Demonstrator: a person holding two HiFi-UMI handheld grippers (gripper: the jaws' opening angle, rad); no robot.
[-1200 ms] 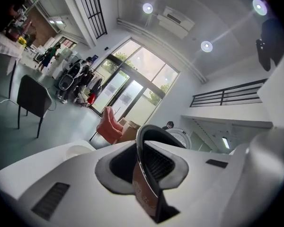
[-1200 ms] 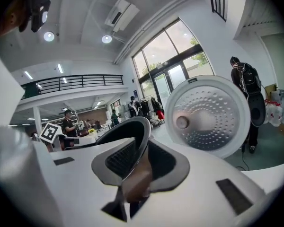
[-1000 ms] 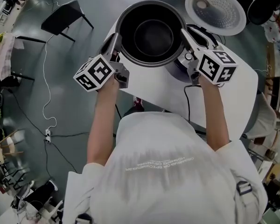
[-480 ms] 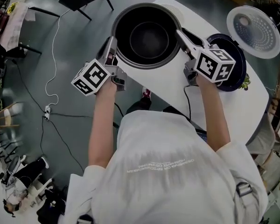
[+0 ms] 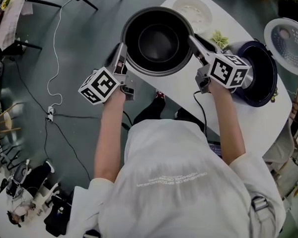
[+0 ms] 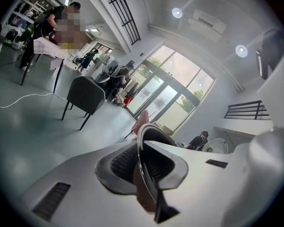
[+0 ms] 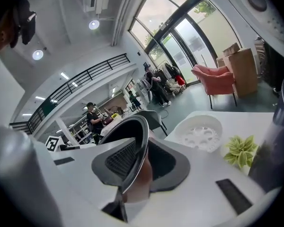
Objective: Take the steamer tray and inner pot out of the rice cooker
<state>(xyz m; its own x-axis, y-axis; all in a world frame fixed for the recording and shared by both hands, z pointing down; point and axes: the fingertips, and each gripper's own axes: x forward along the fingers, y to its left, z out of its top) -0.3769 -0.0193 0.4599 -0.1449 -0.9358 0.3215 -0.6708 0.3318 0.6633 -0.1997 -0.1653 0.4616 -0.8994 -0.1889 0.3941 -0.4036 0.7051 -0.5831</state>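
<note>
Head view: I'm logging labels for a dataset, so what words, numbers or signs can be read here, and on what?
Shirt print: two lines of white lettering, upside down, too blurred to read.
Marker cubes: square coded patterns, no letters.
No other text shows.

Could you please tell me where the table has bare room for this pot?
The near strip of the table, between the rice cooker and the person, is bare apart from a cable. The far end, past the pot, is crowded with steamer tray and plant.

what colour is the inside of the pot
Black inside the pot; head view shows it best.
</note>
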